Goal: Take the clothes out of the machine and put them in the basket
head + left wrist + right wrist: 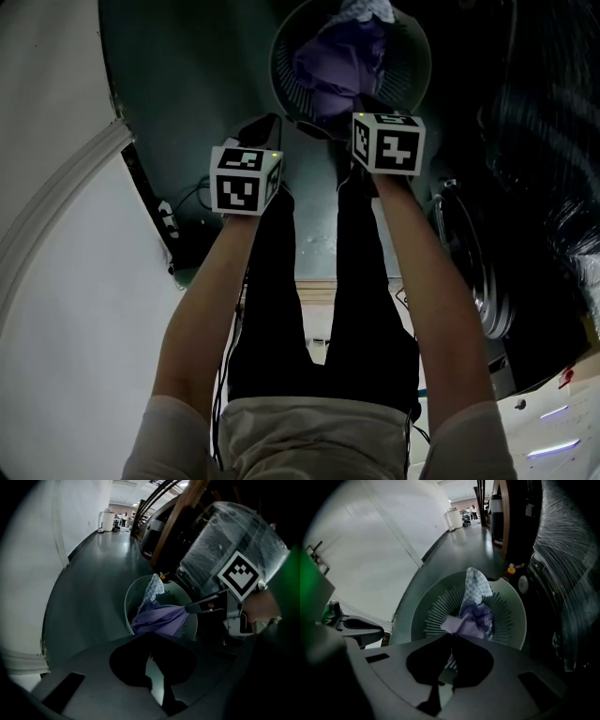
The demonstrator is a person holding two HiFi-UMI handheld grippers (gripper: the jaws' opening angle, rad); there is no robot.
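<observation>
Right gripper (451, 634) clenched on purple cloth (471, 621) — draped in pale slatted basket (514, 616), left gripper (149, 634) closed

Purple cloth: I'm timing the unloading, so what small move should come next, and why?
Probably open both jaws and let it drop. The purple cloth hangs inside the basket, against a checked cloth, and the left gripper and right gripper both seem shut on its near edge, just above the rim.

All three cameras look down into basket (286, 84)
</observation>
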